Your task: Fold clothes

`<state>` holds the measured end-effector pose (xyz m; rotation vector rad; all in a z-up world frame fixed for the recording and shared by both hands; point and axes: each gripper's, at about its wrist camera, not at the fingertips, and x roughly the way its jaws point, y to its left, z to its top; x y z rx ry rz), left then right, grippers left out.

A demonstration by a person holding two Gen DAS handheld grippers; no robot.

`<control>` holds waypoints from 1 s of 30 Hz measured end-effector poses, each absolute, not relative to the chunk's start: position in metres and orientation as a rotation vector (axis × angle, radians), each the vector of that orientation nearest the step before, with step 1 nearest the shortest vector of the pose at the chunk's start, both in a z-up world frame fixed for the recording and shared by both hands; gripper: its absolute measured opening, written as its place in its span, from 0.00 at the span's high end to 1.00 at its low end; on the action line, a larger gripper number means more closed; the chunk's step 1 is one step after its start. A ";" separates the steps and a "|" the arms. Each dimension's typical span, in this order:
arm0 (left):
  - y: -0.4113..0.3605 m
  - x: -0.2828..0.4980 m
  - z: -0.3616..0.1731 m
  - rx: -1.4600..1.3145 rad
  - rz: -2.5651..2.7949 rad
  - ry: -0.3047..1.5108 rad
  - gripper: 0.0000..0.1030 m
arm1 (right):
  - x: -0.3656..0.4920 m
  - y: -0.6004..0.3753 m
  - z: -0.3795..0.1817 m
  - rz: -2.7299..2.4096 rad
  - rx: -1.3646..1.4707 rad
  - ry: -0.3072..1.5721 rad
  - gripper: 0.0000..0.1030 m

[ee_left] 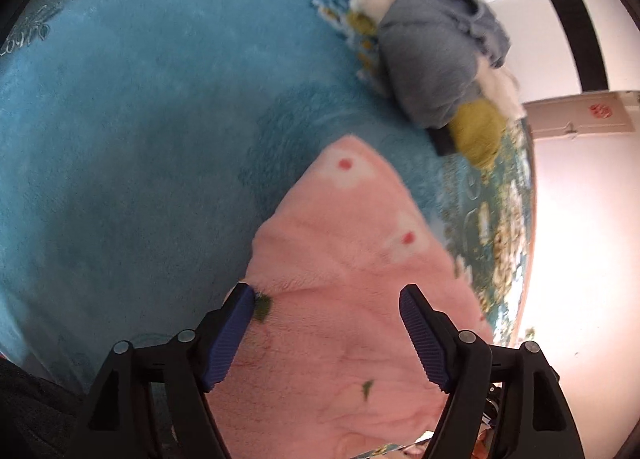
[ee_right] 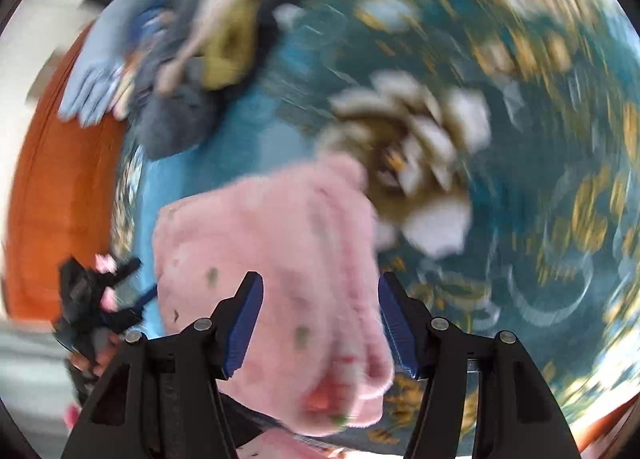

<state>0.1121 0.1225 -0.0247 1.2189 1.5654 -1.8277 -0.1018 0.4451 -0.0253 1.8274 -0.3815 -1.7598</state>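
Pink garment lying on a blue surface, a hand-held gripper above it on each side.

The blue surface (ee_left: 120,139) spreads wide. The pink garment (ee_left: 344,299) lies directly under the left hand-held gripper (ee_left: 326,295), jaws released, not gripping. Ahead and right sits a clothes pile (ee_left: 432,59). The right hand-held gripper (ee_right: 320,283), blurred, hovers released over the pink garment (ee_right: 272,251).

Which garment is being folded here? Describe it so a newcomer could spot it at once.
Start at the teal plush blanket covering the surface. On it, nearest both cameras, lies the pink fleece garment. Unlike the grey-blue clothes pile beyond, it is pink with white, red-centred flowers.
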 end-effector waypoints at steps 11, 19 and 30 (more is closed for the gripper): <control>0.111 0.108 -0.064 1.314 -1.661 1.644 0.11 | -0.120 0.446 -0.071 -1.630 1.823 -0.593 0.30; 0.113 0.110 -0.069 1.321 -1.657 1.687 0.09 | -0.118 0.438 -0.083 -1.594 1.847 -0.671 0.28; 0.153 0.075 -0.002 1.489 -1.927 1.393 0.66 | -0.104 0.453 -0.036 -1.692 1.799 -0.727 0.60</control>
